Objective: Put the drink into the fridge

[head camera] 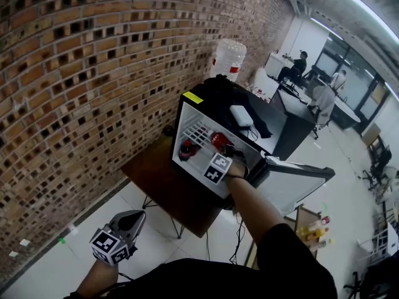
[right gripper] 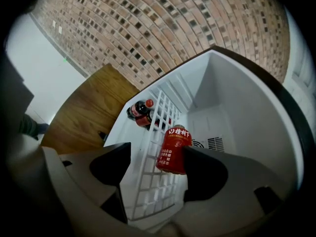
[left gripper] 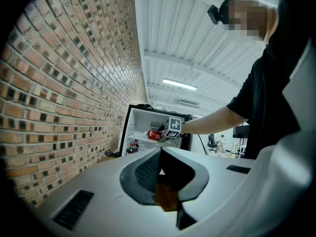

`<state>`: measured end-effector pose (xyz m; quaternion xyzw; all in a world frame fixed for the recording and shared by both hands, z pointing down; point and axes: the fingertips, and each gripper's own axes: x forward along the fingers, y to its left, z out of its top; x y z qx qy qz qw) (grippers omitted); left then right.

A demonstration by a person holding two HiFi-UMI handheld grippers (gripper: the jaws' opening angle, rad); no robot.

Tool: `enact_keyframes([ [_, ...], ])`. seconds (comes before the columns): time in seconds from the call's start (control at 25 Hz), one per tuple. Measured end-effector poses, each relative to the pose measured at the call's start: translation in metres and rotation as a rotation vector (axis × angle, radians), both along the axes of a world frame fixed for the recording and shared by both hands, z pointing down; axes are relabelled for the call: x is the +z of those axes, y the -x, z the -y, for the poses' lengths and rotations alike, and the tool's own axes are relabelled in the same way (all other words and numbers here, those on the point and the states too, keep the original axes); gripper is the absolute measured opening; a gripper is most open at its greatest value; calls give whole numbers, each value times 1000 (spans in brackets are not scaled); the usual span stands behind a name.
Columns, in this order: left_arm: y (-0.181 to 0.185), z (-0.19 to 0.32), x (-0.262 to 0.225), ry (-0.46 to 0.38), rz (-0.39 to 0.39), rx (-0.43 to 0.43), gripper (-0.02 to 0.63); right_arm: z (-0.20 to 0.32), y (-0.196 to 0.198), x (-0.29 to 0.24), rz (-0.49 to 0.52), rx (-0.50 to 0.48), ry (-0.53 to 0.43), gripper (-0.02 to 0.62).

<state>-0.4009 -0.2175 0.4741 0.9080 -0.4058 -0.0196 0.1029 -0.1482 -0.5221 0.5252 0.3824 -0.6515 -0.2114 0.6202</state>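
Right gripper view, fridge [right gripper: 237,98] holds red bottle [right gripper: 174,149], right fingers [right gripper: 111,164] spread, left fingers [left gripper: 143,174] together

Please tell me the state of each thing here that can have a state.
Small white fridge: door open.
Red plastic drink bottle: lying on wire shelf, not gripped.
Dark cola bottles: capped, under shelf.
Left gripper: shut, empty.
Right gripper: open, bottle between jaws.
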Motion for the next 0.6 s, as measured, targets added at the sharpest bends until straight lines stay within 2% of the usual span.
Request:
enact_keyframes([
  [0.2,-13,2,-7,-17,6,12,-3,-43,16,-12,207,-37,11,335],
  [0.36,-41,-1,-14,-18,-10,42,-3,-92,21,-30,387,-82,29,333],
  [0.6,-100,-8,-23,-25,9,99,-4,-170,-5,-76,662,-163,30,325],
])
